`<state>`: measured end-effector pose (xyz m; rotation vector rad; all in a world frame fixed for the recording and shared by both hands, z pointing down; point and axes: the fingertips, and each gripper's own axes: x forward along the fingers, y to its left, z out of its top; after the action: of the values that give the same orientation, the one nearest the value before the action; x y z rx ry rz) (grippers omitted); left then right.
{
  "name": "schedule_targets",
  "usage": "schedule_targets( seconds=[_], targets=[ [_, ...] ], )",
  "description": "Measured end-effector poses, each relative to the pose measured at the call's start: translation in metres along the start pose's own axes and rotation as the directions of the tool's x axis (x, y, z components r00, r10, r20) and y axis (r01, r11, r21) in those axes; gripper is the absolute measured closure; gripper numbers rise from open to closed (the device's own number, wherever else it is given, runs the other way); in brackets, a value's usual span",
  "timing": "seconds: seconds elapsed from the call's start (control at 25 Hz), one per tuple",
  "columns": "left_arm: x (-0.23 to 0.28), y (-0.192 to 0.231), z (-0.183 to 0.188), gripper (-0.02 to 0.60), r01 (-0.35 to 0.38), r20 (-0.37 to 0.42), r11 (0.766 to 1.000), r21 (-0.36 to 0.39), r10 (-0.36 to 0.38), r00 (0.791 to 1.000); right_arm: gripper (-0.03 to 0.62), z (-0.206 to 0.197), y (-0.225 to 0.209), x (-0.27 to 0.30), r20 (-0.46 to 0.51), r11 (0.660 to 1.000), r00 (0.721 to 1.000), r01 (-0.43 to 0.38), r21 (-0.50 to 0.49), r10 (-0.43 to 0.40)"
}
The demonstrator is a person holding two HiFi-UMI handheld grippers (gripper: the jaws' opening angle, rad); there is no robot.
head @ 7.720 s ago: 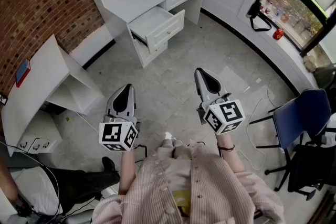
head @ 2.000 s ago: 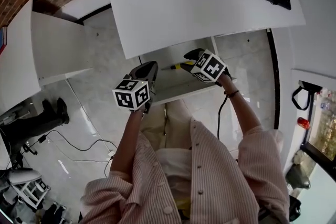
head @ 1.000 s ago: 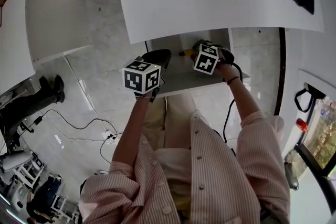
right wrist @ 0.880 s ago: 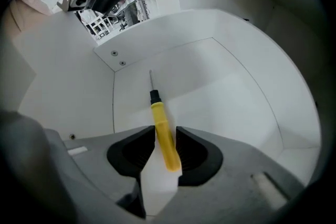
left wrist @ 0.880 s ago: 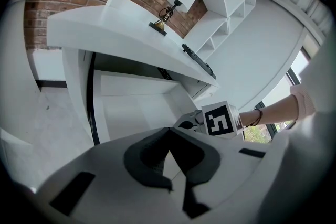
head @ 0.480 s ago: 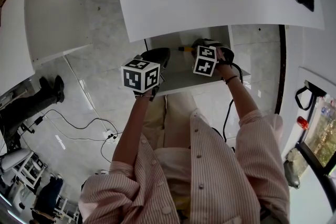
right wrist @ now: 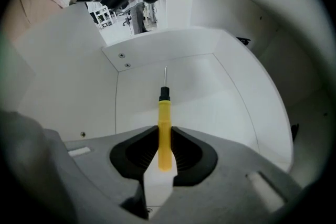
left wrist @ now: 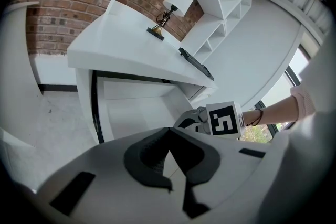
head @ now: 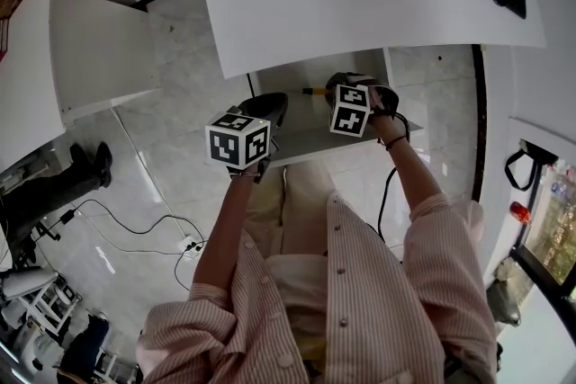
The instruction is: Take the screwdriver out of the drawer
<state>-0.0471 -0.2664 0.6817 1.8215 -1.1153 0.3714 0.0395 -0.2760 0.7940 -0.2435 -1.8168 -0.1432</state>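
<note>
Shows the right gripper (right wrist: 164, 139) pointing steeply down, jaws clamped on the yellow handle of the screwdriver (right wrist: 164, 113). Has the black collar and thin shaft sticking out ahead of the jaws, inside the white drawer (right wrist: 220, 102). Shows the left gripper (left wrist: 169, 131) with jaws together, nothing between them, and the right gripper's marker cube just beyond their tips. Sets the desk (left wrist: 121, 50) farther ahead of those jaws, with a keyboard (left wrist: 195, 62) and lamp (left wrist: 176, 0) on it.
</note>
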Motion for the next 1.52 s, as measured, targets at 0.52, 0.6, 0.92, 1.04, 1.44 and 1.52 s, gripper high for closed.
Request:
schedule_targets(
  seconds=[0.52,0.6,0.92,1.04,1.44,1.52],
  targets=[
    [-0.039,-0.02,0.015,0.583,0.008,0.075,0.994,0.111,-0.017,0.997,0.516,0.008,-0.007,-0.062,0.041,0.99,0.991,0.128,0.05,-0.131],
    [-0.047,-0.022,0.019,0.583,0.005,0.092,0.992,0.126,-0.017,0.996,0.516,0.01,-0.008,-0.073,0.051,0.987,0.987,0.149,0.055,-0.152],
    [-0.077,-0.035,0.04,0.583,-0.004,0.165,0.983,0.182,-0.027,0.986,0.516,0.027,-0.006,-0.118,0.133,0.964,0.961,0.225,0.139,-0.243],
    [-0.087,-0.041,0.05,0.583,-0.006,0.195,0.978,0.209,-0.036,0.98,0.516,0.036,-0.007,-0.137,0.184,0.949,0.941,0.246,0.197,-0.283],
    [-0.12,-0.062,0.081,0.583,-0.02,0.286,0.959,0.283,-0.065,0.956,0.516,0.057,0.001,-0.193,0.33,0.876,0.851,0.262,0.405,-0.408],
    [-0.127,-0.067,0.087,0.583,-0.025,0.308,0.954,0.299,-0.071,0.949,0.516,0.059,0.002,-0.204,0.355,0.851,0.824,0.258,0.458,-0.441]
  ],
)
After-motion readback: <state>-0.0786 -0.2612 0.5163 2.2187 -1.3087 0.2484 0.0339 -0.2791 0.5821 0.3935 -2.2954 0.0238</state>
